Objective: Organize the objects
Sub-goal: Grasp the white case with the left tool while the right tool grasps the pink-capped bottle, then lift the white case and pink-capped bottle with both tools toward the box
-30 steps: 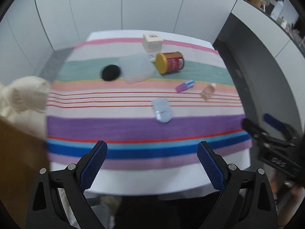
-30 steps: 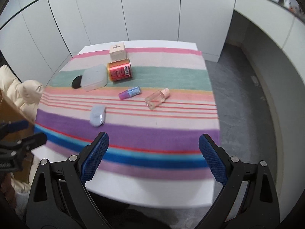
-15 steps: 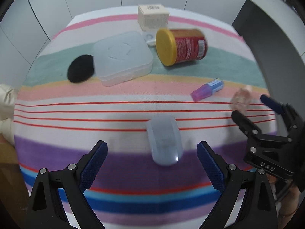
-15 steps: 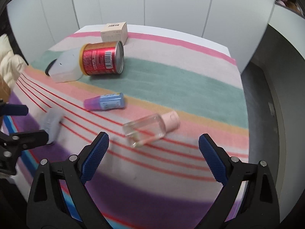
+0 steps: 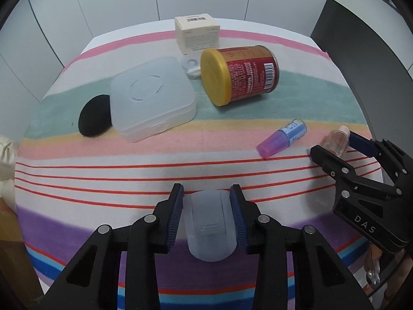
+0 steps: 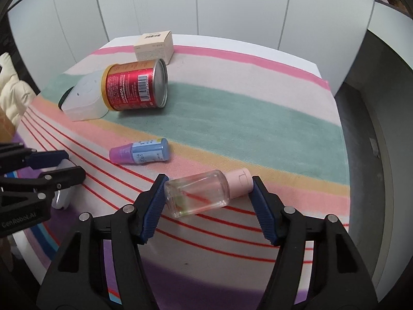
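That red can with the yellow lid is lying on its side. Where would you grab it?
Probably across the round red body of the can, coming down from above, one pad on each curved side. It lies on its side on the striped cloth, so it could roll; the yellow lid might pop off if gripped.

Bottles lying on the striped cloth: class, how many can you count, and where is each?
2. The clear bottle with a pink cap lies between the right hand-held gripper fingers. The blue bottle with a purple cap lies just beyond it, towards the red can. None seems hidden.
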`<state>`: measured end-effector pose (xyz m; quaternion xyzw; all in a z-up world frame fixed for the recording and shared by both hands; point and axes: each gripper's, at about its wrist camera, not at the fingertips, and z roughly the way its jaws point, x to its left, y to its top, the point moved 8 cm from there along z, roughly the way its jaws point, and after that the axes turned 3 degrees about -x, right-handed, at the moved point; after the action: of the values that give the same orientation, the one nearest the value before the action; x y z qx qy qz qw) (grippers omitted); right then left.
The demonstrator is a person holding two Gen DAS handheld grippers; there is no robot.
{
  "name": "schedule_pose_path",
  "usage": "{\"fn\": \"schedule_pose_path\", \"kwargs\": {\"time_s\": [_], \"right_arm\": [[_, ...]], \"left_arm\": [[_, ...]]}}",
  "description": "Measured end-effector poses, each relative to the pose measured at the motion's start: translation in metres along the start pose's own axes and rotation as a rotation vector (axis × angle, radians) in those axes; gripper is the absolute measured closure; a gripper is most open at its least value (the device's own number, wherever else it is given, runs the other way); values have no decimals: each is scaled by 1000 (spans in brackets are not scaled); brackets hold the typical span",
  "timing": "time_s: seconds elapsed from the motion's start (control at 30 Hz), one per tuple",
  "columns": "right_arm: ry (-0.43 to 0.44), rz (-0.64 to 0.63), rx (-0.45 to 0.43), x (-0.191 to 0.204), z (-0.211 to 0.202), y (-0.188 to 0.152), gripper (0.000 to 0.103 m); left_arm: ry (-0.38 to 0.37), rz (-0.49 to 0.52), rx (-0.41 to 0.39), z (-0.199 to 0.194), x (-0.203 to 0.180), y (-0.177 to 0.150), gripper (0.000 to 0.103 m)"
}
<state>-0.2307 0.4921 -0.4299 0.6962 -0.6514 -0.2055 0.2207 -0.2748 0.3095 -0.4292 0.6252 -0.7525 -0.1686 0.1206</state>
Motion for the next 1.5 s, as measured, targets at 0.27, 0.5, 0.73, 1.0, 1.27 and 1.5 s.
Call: {"fn": "schedule_pose_path", "kwargs": {"time_s": [0.27,0.5,0.73,1.0,1.27,1.5], "right_arm": [[-44,75,56,2,-12,0,37],[-79,115,62,7,-46,15,37],[-73,135,5,19,-100,51,37],[-102,133,-90,41,-176,114,36],[-121,144,-146,62,-246,149,36],[-140,130,-183,76,-289,154,36]], "left_arm": [[10,-30,-4,-12,12,8,65],[16,-55,-25,-48,30,24,66],[35,-68,-98,-107,51,48,66],[73,-38,-222,-198,60,84,66],[74,-41,-309,-279,70,105,66],[19,-59,-318,-314,74,96,66]]}}
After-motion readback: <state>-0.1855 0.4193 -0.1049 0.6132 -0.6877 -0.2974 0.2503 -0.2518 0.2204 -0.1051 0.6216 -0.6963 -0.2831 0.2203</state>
